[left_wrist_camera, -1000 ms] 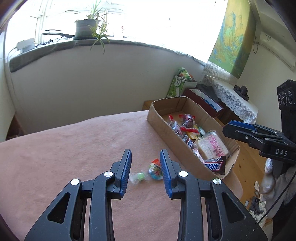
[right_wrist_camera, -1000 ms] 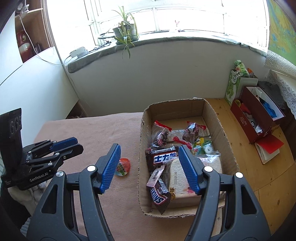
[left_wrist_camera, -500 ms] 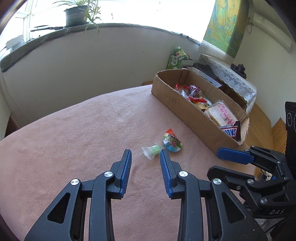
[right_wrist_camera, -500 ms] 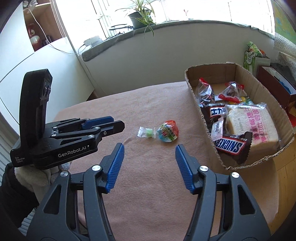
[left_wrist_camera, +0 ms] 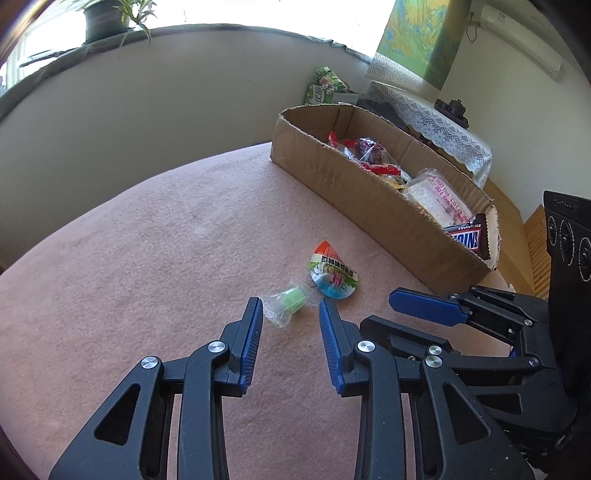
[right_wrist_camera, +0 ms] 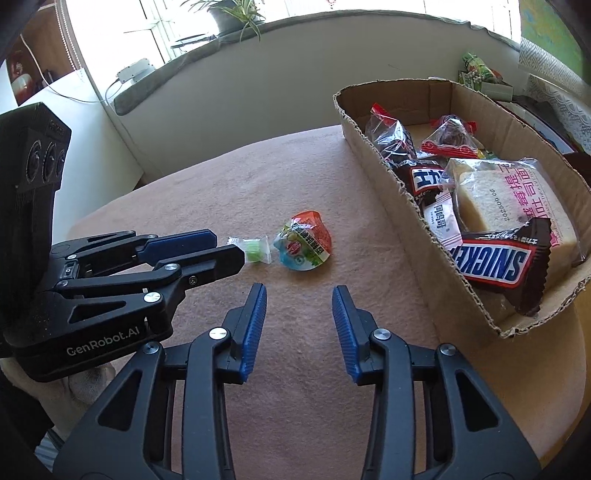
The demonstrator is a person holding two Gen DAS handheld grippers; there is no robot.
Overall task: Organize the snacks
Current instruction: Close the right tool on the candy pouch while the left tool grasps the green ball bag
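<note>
Two loose snacks lie on the pink tablecloth: a small green candy [left_wrist_camera: 291, 300] [right_wrist_camera: 255, 251] in clear wrap and a round jelly cup [left_wrist_camera: 334, 271] [right_wrist_camera: 303, 245] with a red-and-green lid. My left gripper [left_wrist_camera: 291, 314] [right_wrist_camera: 229, 247] is low over the cloth, jaws narrowly apart, with the candy just at its fingertips and not pinched. My right gripper [right_wrist_camera: 299, 295] [left_wrist_camera: 378, 312] points at the jelly cup from a short way back. Its jaws are closing with nothing between them.
A low cardboard box [right_wrist_camera: 406, 206] [left_wrist_camera: 354, 192] stands to the right, holding a Snickers bar [right_wrist_camera: 495, 262], a wrapped bread slice [right_wrist_camera: 509, 199] and several other packets. The table's rounded edge runs close behind the box. A windowsill with a potted plant [left_wrist_camera: 103, 18] lies beyond.
Both grippers have come down toward the cloth. The right one swung from over the box to the loose snacks and its jaws narrowed. The candy and jelly cup stayed put.
</note>
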